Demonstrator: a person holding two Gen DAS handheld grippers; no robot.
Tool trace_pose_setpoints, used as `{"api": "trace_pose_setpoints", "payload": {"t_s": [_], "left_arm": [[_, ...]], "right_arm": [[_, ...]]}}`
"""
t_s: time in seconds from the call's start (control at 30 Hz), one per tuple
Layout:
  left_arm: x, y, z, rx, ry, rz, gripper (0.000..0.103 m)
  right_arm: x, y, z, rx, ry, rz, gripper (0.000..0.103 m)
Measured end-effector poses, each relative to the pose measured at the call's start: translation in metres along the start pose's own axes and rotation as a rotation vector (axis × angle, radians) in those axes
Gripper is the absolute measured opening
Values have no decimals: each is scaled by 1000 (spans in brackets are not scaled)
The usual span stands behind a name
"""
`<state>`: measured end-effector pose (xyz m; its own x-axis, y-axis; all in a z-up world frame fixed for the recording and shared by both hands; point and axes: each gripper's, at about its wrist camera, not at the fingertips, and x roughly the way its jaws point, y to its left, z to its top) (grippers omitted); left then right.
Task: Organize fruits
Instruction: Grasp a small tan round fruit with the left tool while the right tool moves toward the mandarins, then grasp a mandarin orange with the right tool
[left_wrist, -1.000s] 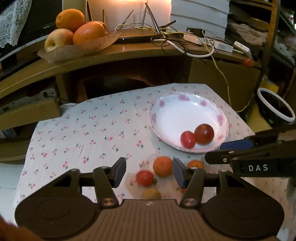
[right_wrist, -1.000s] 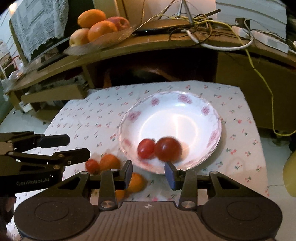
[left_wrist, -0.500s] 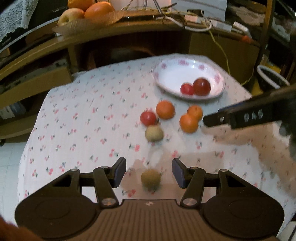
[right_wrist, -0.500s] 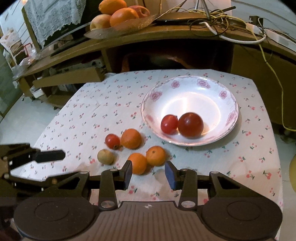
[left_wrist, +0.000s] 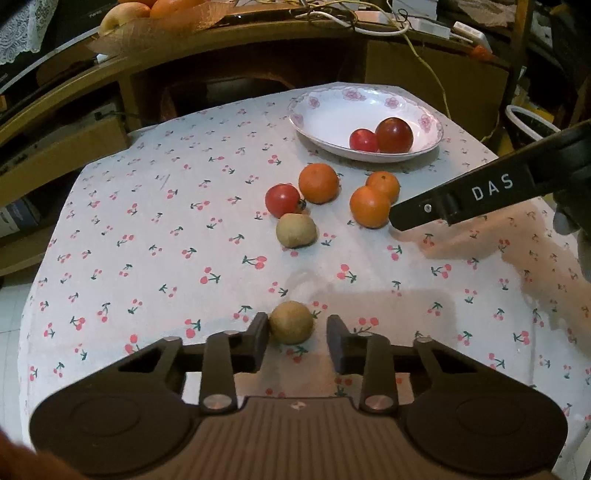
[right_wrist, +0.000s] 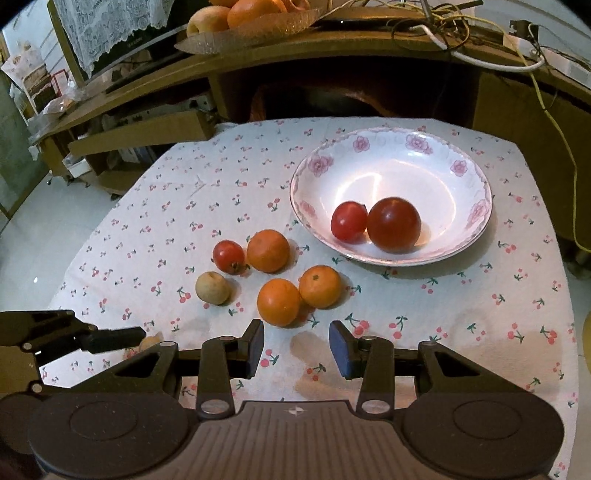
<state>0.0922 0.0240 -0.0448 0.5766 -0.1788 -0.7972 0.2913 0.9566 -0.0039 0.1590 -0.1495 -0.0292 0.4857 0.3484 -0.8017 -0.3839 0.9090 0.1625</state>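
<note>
You were working in a lived-in home room. A cherry-print white tablecloth (right_wrist: 369, 155) covered the low table, a curved wooden shelf unit (right_wrist: 332, 48) behind it carried a clear glass fruit dish (right_wrist: 255, 29) and tangled white and yellow cables (right_wrist: 480, 40), and a white lace cloth (right_wrist: 107, 26) hung nearby.

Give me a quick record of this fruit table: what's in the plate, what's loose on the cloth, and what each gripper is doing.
in plate: small red fruit and large red fruit, touching, inside the flowered plate
loose on cloth: three oranges, loose red fruit, far brown fruit, near brown fruit
left gripper: jaws have just been closing, near brown fruit between them; one pad touches it, gap at the other
right gripper: open, empty, just short of the nearest orange
outside plate: six fruits
</note>
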Motion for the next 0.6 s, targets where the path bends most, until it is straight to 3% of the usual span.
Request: {"api": "trace_pose_setpoints", "payload": {"t_s": [0.6], "left_arm": [[2, 2, 1, 18, -14, -48, 31]], "right_arm": [[30, 15, 9, -46, 4, -1, 42]]}}
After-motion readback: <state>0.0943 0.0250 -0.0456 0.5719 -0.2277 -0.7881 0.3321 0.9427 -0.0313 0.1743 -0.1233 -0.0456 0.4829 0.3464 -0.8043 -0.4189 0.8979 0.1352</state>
